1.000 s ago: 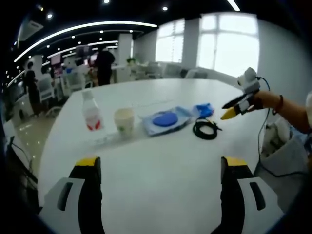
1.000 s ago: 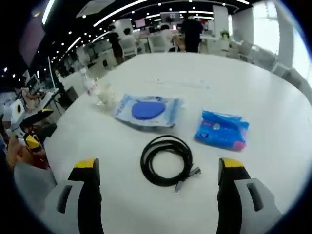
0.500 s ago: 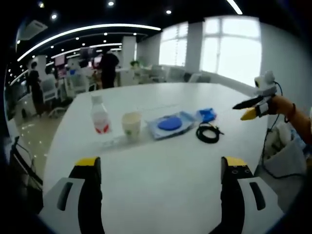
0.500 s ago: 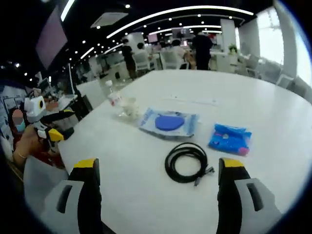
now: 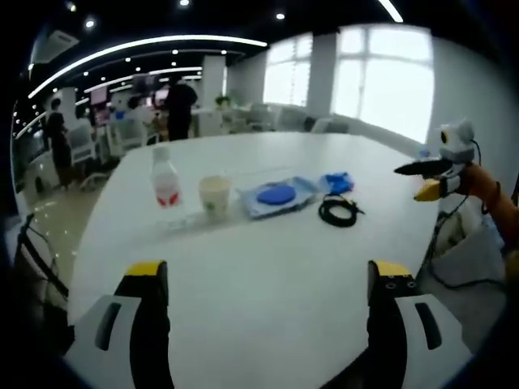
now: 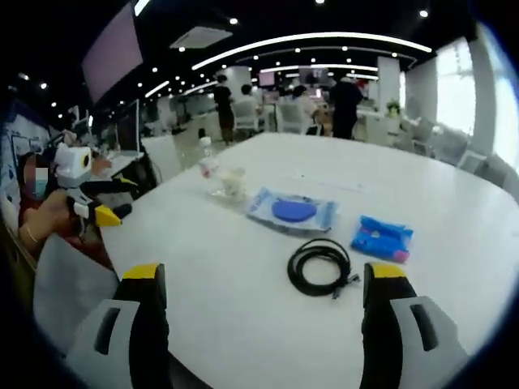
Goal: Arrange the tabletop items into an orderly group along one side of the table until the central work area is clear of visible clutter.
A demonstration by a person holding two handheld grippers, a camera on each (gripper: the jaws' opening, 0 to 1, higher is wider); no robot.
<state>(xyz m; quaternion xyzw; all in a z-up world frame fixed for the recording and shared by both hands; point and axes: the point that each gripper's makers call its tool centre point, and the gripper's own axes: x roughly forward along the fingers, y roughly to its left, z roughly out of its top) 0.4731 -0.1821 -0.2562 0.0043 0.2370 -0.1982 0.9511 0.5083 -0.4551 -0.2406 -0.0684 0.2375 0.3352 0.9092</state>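
A row of items lies across the white table [image 5: 268,150]. In the left gripper view these are a clear bottle with a red label [image 5: 165,180], a paper cup [image 5: 215,195], a blue round pad in a clear bag [image 5: 278,195], a blue packet [image 5: 336,182] and a coiled black cable [image 5: 339,211]. My left gripper [image 5: 268,271] is open above the near table edge, well short of them. The right gripper view has the bottle [image 6: 208,166], cup [image 6: 233,182], bagged pad [image 6: 293,211], packet [image 6: 381,238] and cable [image 6: 320,266]. My right gripper [image 6: 264,271] is open and holds nothing.
The right gripper [image 5: 430,177] hangs off the table's right side in a hand [image 5: 486,190]. The left gripper [image 6: 93,203] shows at the left, off the table edge. People [image 5: 180,101], chairs and desks stand behind the table, and bright windows [image 5: 381,77] are at the back.
Both views have drawn back from the table, so the items look smaller and farther. The items themselves have not moved. Both grippers have stayed open.
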